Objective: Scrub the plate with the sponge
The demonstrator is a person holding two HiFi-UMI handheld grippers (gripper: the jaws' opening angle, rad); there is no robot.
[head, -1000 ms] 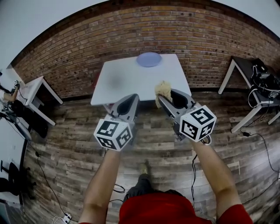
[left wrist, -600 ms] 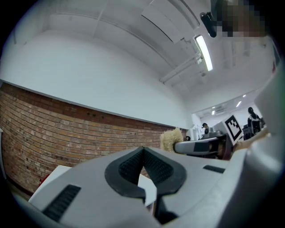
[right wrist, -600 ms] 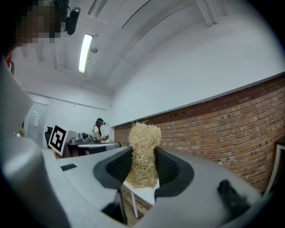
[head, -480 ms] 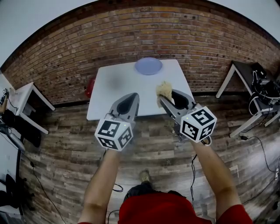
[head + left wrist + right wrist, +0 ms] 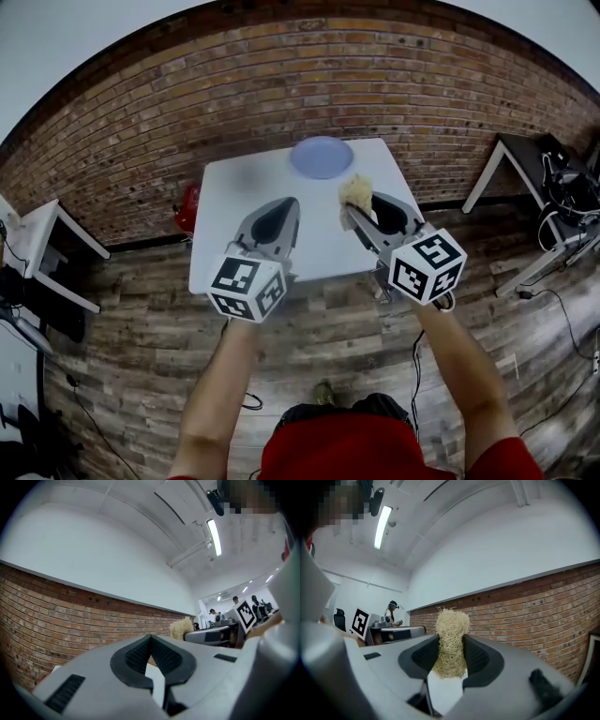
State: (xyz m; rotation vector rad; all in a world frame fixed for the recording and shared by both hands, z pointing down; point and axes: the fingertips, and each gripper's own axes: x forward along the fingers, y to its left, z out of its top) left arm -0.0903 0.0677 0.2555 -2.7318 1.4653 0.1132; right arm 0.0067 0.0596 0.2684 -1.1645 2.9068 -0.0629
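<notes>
Firmly, the right claw [image 5: 450, 645] pinches a fibrous, straw-coloured sponge [image 5: 451, 623]

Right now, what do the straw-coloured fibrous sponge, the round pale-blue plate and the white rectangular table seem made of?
The straw-coloured fibrous sponge: coarse tangled fibres, matte, stray strands sticking out; loofah-like or plastic mesh. The round pale-blue plate: smooth, evenly coloured, perhaps plastic or glazed ceramic; too distant to tell. The white rectangular table: flat matte top, likely laminate or painted board.

sponge [image 5: 355, 190] base hidden in right gripper [image 5: 361, 212]
</notes>
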